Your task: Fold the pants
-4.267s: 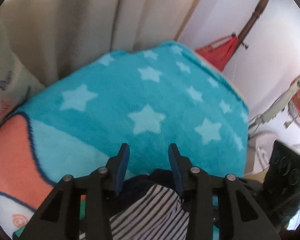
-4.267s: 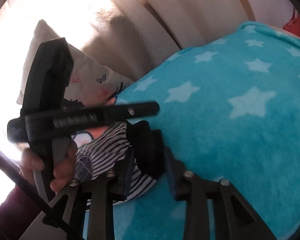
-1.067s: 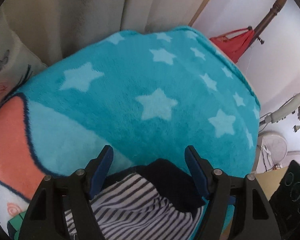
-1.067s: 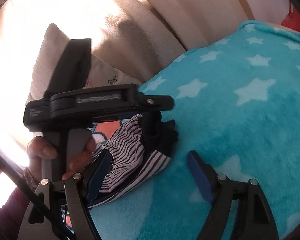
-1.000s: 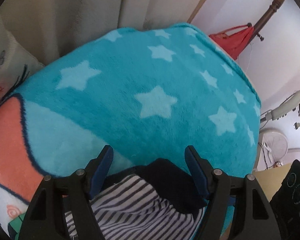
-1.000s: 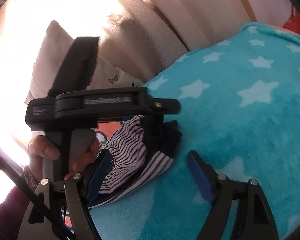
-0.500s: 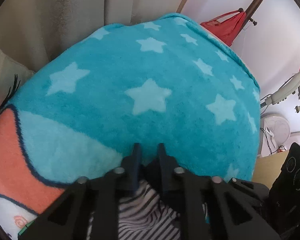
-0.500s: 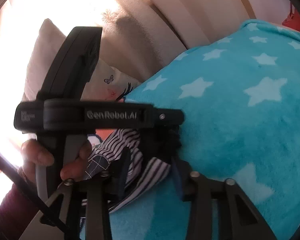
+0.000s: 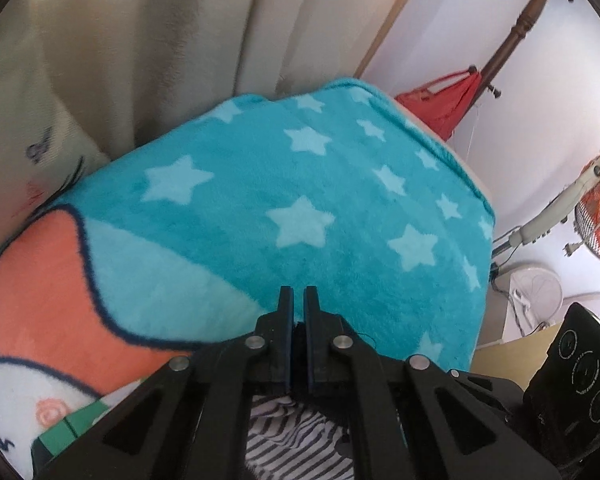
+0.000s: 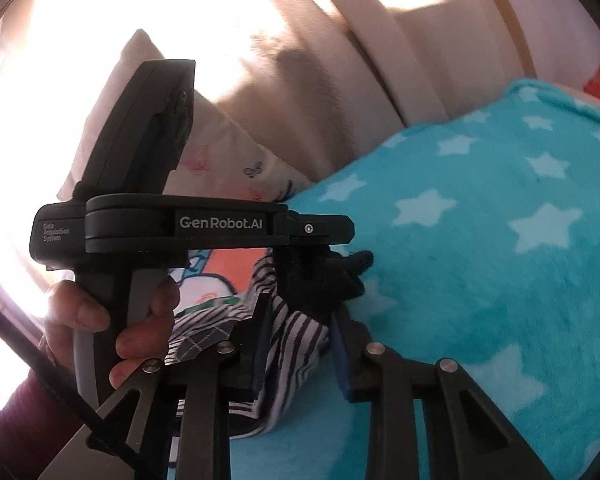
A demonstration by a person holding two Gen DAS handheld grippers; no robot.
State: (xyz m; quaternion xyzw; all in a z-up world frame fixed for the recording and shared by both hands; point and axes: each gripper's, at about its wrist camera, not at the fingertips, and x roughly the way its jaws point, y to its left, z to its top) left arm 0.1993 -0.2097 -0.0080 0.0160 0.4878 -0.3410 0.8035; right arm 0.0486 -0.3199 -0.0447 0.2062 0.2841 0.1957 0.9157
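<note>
A turquoise star-patterned fleece blanket point(image 9: 300, 184) covers the bed. The left gripper point(image 9: 295, 300) pinches the striped navy-and-white pants point(image 10: 296, 332) at 6 o'clock; the right gripper point(image 10: 300, 344) has just closed on them too.

Home bedroom — blanket point(image 9: 340, 184); pillow point(image 10: 220, 160)

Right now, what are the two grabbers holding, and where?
Both hold the striped pants: the left hand-held gripper pinches the dark edge, the right hand-held gripper clamps the bunched striped fabric.
</note>
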